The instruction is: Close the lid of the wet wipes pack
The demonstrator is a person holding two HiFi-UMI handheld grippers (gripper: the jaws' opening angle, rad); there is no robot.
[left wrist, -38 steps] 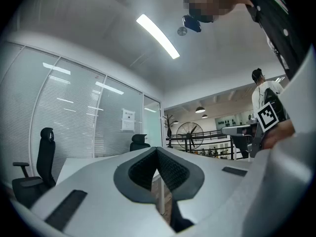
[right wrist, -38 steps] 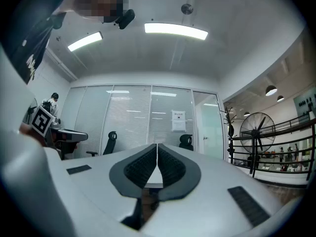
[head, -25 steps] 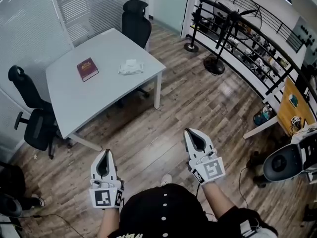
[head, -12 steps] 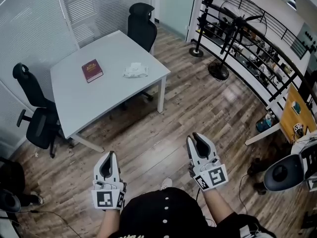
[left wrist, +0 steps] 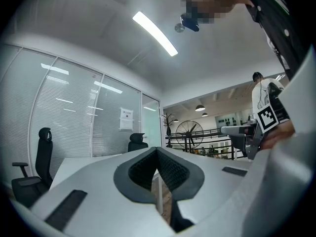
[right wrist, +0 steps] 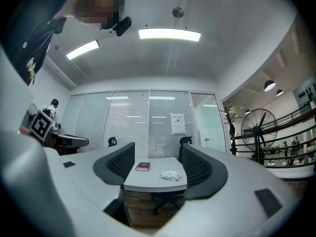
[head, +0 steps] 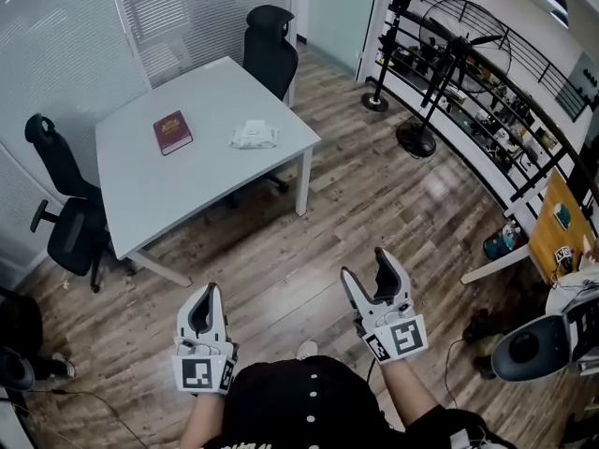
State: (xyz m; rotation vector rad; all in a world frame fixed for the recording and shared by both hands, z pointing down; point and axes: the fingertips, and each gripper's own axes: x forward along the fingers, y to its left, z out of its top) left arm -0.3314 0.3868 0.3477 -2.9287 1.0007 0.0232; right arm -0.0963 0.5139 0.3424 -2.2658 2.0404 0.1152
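Note:
The wet wipes pack [head: 254,136], white and crumpled, lies on the far right part of a white table [head: 168,185], well ahead of both grippers. In the right gripper view the wet wipes pack [right wrist: 171,176] shows small on the table [right wrist: 148,180], framed between the jaws. My left gripper [head: 208,293] is shut and empty, held low at the left over the wooden floor. In its own view the left gripper [left wrist: 157,149] has its pads pressed together. My right gripper [head: 368,265] has just been opening and stands open, with nothing between its pads [right wrist: 196,168].
A dark red book [head: 172,131] lies on the table left of the pack. Black office chairs stand behind the table [head: 271,45] and at its left [head: 61,204]. A standing fan [head: 449,36] and railed shelves [head: 505,110] line the right side.
The right gripper's jaws went from shut to wide open. Both grippers shifted slightly; the left stays shut.

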